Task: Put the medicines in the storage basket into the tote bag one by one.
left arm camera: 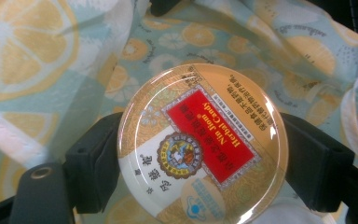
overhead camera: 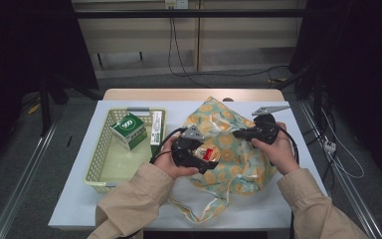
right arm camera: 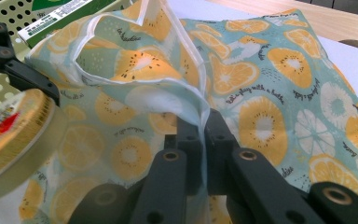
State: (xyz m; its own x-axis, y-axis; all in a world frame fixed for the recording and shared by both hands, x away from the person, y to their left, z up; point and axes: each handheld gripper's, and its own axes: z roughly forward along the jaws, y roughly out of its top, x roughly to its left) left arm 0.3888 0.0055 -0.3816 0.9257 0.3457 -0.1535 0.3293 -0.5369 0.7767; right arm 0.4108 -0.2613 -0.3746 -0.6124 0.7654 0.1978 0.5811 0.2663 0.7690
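High view: my left gripper (overhead camera: pixel 205 154) clamps a round candy tin (left arm camera: pixel 203 144) above the citrus-print bag (overhead camera: pixel 229 149); my right gripper (right arm camera: pixel 200 126) pinches the bag's rim.

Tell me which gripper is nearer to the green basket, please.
Left. The left gripper, holding the round candy tin, hangs over the bag just right of the green basket. The right gripper pinches the bag's edge farther right, beyond it.
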